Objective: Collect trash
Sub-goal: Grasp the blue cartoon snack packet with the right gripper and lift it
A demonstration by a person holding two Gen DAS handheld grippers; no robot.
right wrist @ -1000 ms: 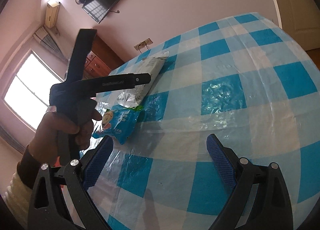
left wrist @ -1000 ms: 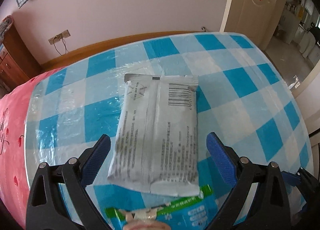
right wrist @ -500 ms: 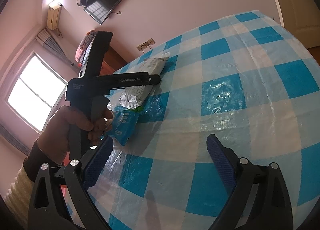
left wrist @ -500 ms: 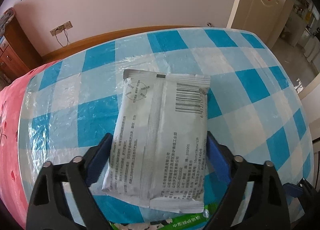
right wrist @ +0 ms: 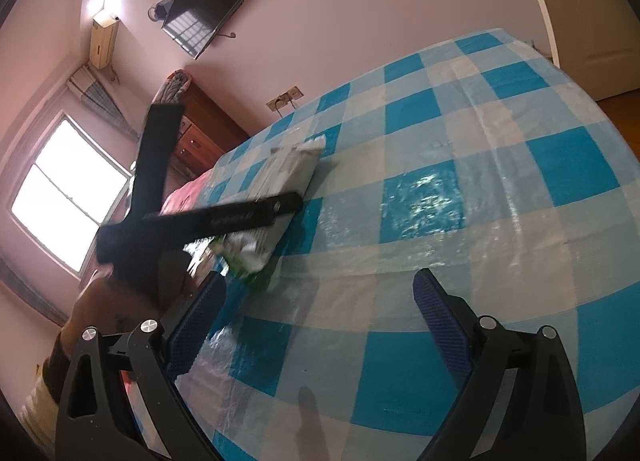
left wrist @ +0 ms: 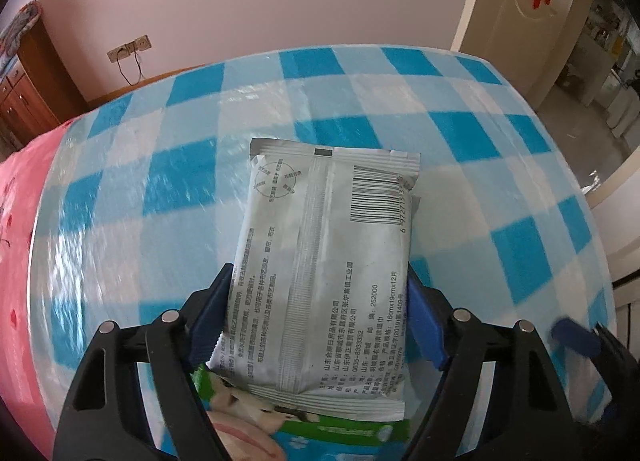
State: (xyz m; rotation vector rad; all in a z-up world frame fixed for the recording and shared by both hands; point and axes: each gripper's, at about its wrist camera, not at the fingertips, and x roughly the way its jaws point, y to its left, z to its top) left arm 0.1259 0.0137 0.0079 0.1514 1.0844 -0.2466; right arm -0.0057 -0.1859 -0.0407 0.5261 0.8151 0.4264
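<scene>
Presently the left hand-held gripper (left wrist: 320,321) is closing around the grey packet (left wrist: 328,257) lying on the checked tabletop (left wrist: 460,133); squeeze evenly at mid-width. Right hand-held gripper (right wrist: 320,325) stands wide, empty.

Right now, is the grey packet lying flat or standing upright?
Flat: the grey packet lies barcode side up on the checked tablecloth.

Desk (left wrist: 472,133): checked cloth under clear, glossy, wrinkled plastic film.
Grey packet (left wrist: 324,261): matt, creased foil-like plastic, printed.
Left hand-held gripper (left wrist: 320,321): matt black plastic, ribbed blue pads, shiny metal rivets.
Cabinet (left wrist: 24,93): polished brown wood.
</scene>
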